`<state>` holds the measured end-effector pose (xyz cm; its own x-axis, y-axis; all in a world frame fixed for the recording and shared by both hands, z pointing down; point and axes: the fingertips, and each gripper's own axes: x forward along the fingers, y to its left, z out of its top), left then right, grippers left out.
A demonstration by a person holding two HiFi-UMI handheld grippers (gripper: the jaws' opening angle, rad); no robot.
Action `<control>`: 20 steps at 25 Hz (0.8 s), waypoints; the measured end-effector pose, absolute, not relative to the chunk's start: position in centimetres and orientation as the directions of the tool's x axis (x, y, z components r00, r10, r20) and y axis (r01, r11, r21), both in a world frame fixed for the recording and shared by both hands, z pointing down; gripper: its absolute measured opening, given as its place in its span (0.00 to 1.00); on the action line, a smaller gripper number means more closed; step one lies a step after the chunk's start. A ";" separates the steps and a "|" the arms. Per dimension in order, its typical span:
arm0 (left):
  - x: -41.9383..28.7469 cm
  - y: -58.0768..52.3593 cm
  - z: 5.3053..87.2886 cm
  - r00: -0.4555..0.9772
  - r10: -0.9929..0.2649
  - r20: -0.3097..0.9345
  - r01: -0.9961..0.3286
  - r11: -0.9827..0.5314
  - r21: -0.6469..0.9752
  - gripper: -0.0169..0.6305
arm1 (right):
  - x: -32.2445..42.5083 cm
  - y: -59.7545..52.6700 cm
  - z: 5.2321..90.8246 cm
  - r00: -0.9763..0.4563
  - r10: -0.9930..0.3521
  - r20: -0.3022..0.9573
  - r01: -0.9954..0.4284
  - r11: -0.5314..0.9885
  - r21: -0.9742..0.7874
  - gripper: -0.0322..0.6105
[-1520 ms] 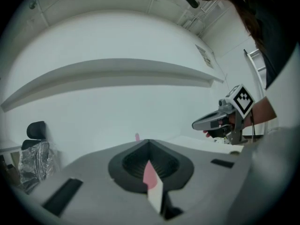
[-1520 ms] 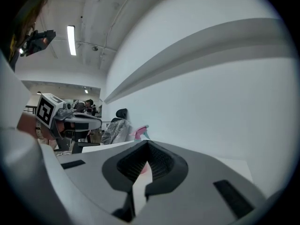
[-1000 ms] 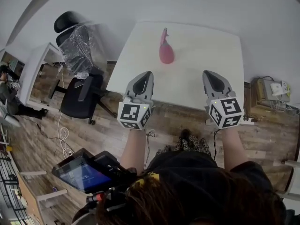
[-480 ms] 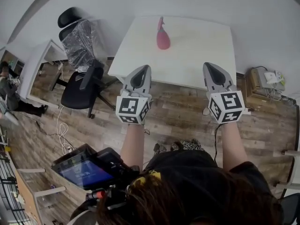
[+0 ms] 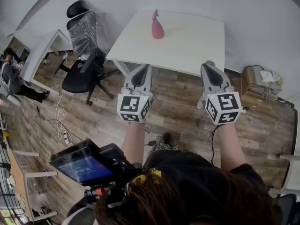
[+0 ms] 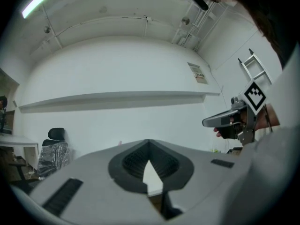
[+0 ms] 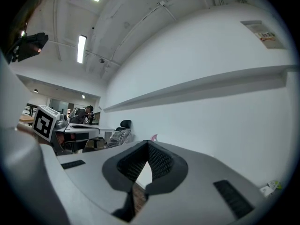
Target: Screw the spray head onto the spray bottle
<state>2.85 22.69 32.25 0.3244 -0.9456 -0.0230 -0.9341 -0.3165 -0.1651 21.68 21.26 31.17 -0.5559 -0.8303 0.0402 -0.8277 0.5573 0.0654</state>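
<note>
A pink spray bottle (image 5: 157, 29) stands upright at the far side of the white table (image 5: 192, 41), with its pink spray head (image 5: 155, 13) on top. Both grippers hang over the wooden floor, short of the table's near edge and well away from the bottle. My left gripper (image 5: 146, 66) is shut and holds nothing. The right gripper (image 5: 208, 63) is shut and empty too. In the right gripper view only the spray head's tip (image 7: 153, 137) peeks over the closed jaws. The left gripper view looks past its shut jaws at the white wall, with the right gripper (image 6: 229, 120) at its right.
A black office chair (image 5: 84, 81) stands left of the table, with a plastic-wrapped chair (image 5: 86, 29) behind it. A second desk (image 5: 40, 62) and a seated person (image 5: 9, 76) are far left. A box with cables (image 5: 262, 81) sits on the floor at right. A screen device (image 5: 84, 165) hangs near my body.
Both grippers have drawn back from the table's near edge and now hang over the floor. The table and bottle sit farther off in the head view. Both stay shut.
</note>
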 end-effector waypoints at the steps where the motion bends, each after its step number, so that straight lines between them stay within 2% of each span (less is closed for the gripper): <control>1: 3.8 23.7 32.5 0.323 -0.946 -0.017 -0.935 -0.316 -0.163 0.03 | 22.5 22.4 31.2 -0.561 -0.827 0.040 -0.824 0.562 0.067 0.06; 9: 7.6 30.8 32.4 0.274 -0.962 0.009 -0.944 -0.271 -0.190 0.03 | 25.7 29.2 31.6 -0.609 -0.792 0.034 -0.790 0.610 0.068 0.06; 20: 5.6 35.4 30.8 0.255 -0.967 0.007 -0.941 -0.250 -0.227 0.03 | 24.2 32.8 29.8 -0.591 -0.807 0.022 -0.804 0.591 0.064 0.06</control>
